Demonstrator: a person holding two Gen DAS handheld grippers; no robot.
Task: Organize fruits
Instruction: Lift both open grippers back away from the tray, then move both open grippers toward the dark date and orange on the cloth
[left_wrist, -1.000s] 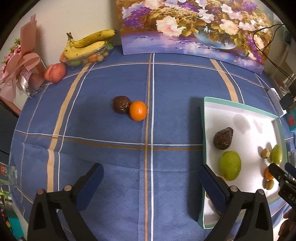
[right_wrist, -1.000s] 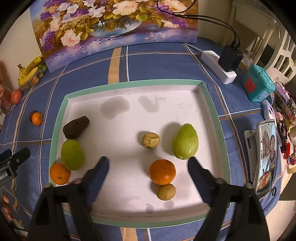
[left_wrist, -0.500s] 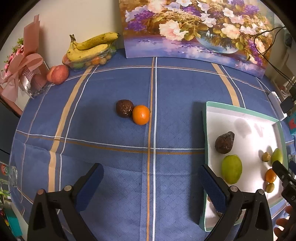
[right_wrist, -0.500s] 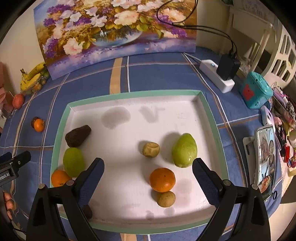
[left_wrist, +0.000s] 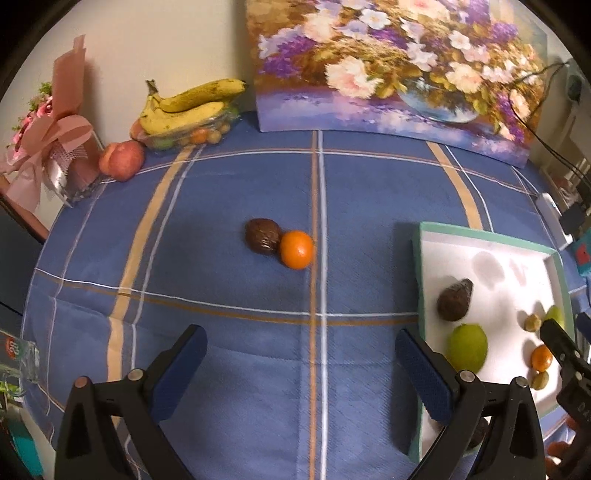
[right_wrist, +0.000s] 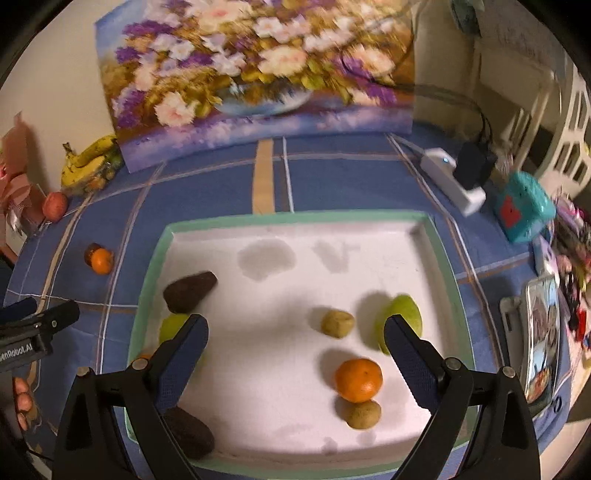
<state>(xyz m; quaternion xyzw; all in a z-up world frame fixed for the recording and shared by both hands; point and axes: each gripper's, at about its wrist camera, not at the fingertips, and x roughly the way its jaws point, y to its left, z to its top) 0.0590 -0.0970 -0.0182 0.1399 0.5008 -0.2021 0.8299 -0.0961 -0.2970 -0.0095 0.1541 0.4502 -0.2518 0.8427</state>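
Left tool hangs over the blue checked cloth of the bench with its pads wide apart and nothing between them. Only this view gives a close look at the loose pair beyond it: a dark brown wrinkled fruit touching an orange. Far left, bananas lie on a clear dish with an apple just beside it. At the right edge sits the white tray with a green rim; much of its floor is cut off here.

Right tool hovers over that tray, pads spread and gripping nothing; they have just been opening. This view alone shows the whole tray. A brown avocado and a green fruit lie at the left. A small tan fruit, a green pear-shaped fruit, an orange and a second tan fruit sit toward the right, the last two touching. Another dark fruit lies at the near left corner, partly behind a pad. Past the tray stand a white power strip and a teal box.

Compared with a second ago, both views now take in more of the flower painting, the loose pair is unmoved, and the dark fruit at the tray corner has appeared.
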